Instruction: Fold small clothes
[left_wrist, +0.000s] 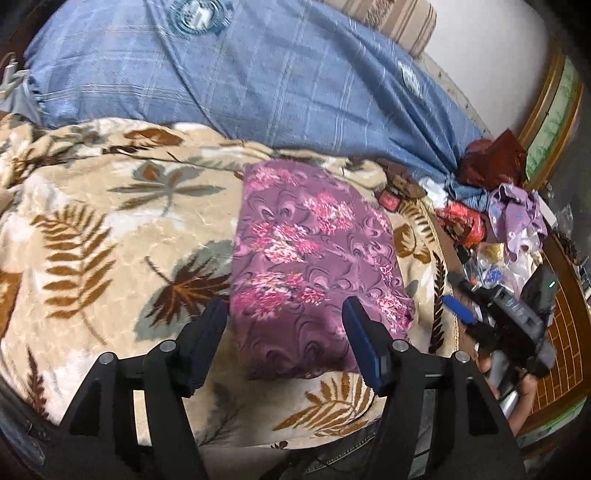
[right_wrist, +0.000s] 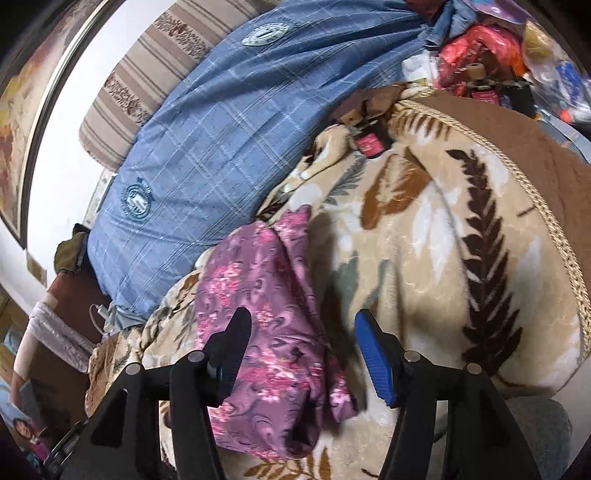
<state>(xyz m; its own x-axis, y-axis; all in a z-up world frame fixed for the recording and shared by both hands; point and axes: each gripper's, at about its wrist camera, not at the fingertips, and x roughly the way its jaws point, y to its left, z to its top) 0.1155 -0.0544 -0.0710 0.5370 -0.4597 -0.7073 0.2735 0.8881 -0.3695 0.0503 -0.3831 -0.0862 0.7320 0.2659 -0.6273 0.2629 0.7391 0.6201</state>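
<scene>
Looks like this one's pretty much folded. The purple floral-print cloth garment (left_wrist: 314, 258) is lying as a tidy long rectangle on the beige fleece blanket with brown leaf print (left_wrist: 110, 229) that covers the bed, just in front of the big blue checked fabric bundle (left_wrist: 258, 74).

Both grippers are off it: the left gripper (left_wrist: 284, 336) has its fingers spread apart over the near end of the garment, nothing pinched. Same with the right gripper (right_wrist: 303, 354), fingers wide and empty, with the garment's near edge showing between them but not gripped.

From the right wrist view the near end looks a bit lumpy, with a loose flap sticking out, so I'd guess maybe one more tuck or smoothing.

There's a cluttered pile of purple and red cloth and bags (left_wrist: 498, 206) off to the side. Can't tell if any of it is next in line.
</scene>
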